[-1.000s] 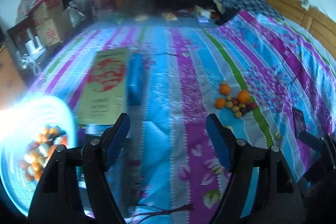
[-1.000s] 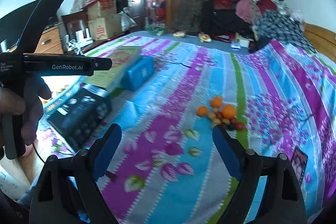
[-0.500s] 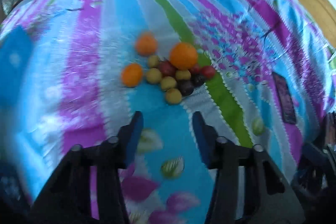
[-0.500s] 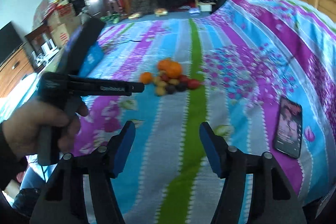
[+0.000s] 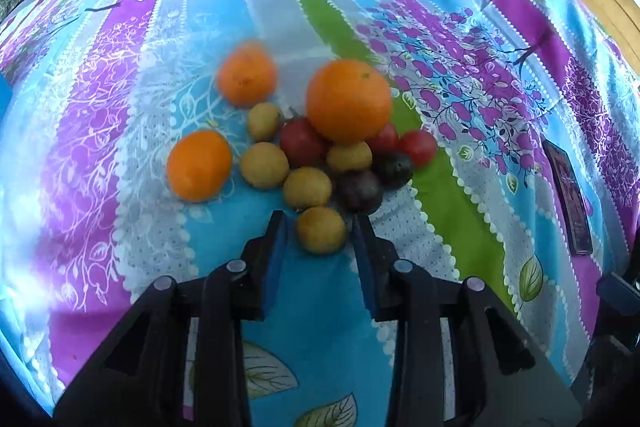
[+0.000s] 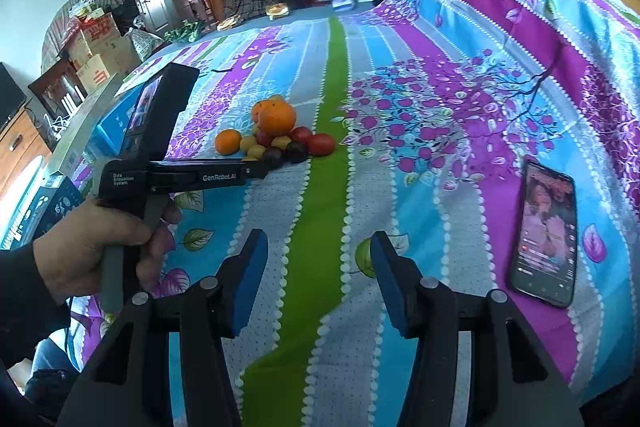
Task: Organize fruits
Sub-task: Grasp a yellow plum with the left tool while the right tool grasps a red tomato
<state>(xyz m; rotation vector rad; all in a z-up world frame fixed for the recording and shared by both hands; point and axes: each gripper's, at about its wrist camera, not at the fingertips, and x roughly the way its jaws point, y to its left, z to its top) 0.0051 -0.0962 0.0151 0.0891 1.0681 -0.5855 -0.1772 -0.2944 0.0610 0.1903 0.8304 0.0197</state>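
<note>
- Left gripper (image 5: 320,227): jaws have just been closing and now flank the nearest yellow fruit (image 5: 321,230). A narrow gap shows at each pad; no firm clench is visible, so the fruit is not yet grasped.
- Fruit pile (image 6: 276,137): lies on the striped bedspread (image 5: 120,147). The large orange (image 5: 349,101) sits at 12 o'clock from the yellow fruit, a dark plum (image 5: 359,190) at 1 o'clock, a small orange (image 5: 199,165) at 10 o'clock.
- Right gripper (image 6: 316,247): jaws have just been closing, remain apart, nothing between them, over bare bedspread.
- Clearance: open cloth surrounds the pile. A phone (image 6: 546,233) lies at 3 o'clock, well apart.
- Left hand (image 6: 92,239): holds the left gripper's handle.
</note>
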